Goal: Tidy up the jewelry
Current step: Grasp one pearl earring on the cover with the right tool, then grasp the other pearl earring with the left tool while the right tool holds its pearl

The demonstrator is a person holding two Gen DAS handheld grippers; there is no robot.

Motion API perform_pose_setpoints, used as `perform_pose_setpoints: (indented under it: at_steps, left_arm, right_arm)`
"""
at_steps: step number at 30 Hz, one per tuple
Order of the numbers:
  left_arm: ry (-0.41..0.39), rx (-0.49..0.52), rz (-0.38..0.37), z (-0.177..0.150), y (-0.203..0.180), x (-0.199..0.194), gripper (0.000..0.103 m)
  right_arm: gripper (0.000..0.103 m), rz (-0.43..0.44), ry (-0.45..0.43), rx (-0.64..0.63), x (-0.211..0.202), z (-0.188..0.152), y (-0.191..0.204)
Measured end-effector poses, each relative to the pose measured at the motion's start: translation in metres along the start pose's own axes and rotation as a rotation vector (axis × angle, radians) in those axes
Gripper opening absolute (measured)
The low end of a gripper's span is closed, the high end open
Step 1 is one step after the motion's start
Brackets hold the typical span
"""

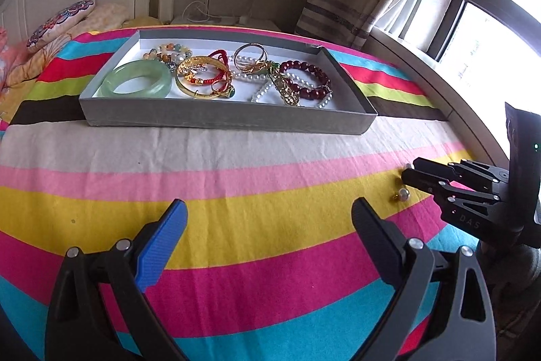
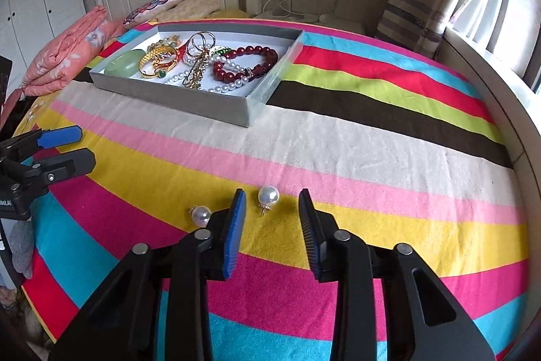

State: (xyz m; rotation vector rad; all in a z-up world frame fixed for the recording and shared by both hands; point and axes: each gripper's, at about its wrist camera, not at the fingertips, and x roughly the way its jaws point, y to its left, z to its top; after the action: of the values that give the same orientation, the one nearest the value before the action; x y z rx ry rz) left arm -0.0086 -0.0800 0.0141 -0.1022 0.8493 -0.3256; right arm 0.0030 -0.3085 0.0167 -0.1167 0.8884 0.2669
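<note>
A grey tray (image 1: 216,119) (image 2: 189,100) on the striped bedspread holds a green jade bangle (image 1: 137,80), a gold bangle (image 1: 203,76), a dark red bead bracelet (image 1: 306,78) (image 2: 250,60), pearl strands and rings. Two pearl earrings lie on the yellow stripe: one (image 2: 268,196) just ahead of and between my right gripper's (image 2: 272,203) open fingers, the other (image 2: 201,215) left of its left finger. One pearl (image 1: 402,194) shows in the left wrist view beside the right gripper (image 1: 410,173). My left gripper (image 1: 270,208) (image 2: 81,148) is open and empty over the bedspread.
The striped bedspread (image 2: 338,141) covers the bed. Pillows and a folded pink quilt (image 2: 67,56) lie at the far left by the white headboard. A window sill and curtain (image 2: 456,22) run along the right edge. A nightstand with cables stands behind the bed.
</note>
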Motion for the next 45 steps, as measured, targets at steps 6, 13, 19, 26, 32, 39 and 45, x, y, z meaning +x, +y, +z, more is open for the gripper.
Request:
perform_pose_setpoints:
  at_steps: [6, 13, 19, 26, 32, 39, 45]
  left_arm:
    - [-0.005, 0.029, 0.009, -0.001, -0.005, -0.001, 0.097]
    - [-0.004, 0.135, 0.024, -0.005, -0.028, -0.004, 0.097]
    - [0.01, 0.269, -0.008, -0.01, -0.071, 0.001, 0.096]
    - [0.018, 0.471, -0.007, -0.009, -0.126, 0.017, 0.07]
    - [0.051, 0.541, -0.019, -0.009, -0.143, 0.033, 0.047]
    - [0.078, 0.562, -0.03, -0.005, -0.141, 0.043, 0.031]
    - [0.085, 0.616, -0.056, -0.011, -0.15, 0.049, 0.015]
  right_arm:
    - [0.014, -0.005, 0.002, -0.022, 0.003, 0.002, 0.005]
    - [0.014, 0.028, -0.055, 0.06, -0.008, 0.0, -0.011]
    - [0.014, 0.033, -0.094, 0.138, -0.016, -0.001, -0.025]
    - [0.014, 0.028, -0.13, 0.205, -0.022, -0.003, -0.037]
    - [0.014, 0.036, -0.137, 0.212, -0.022, -0.004, -0.038]
    - [0.014, 0.05, -0.141, 0.216, -0.023, -0.005, -0.04]
    - [0.014, 0.055, -0.139, 0.217, -0.022, -0.005, -0.04]
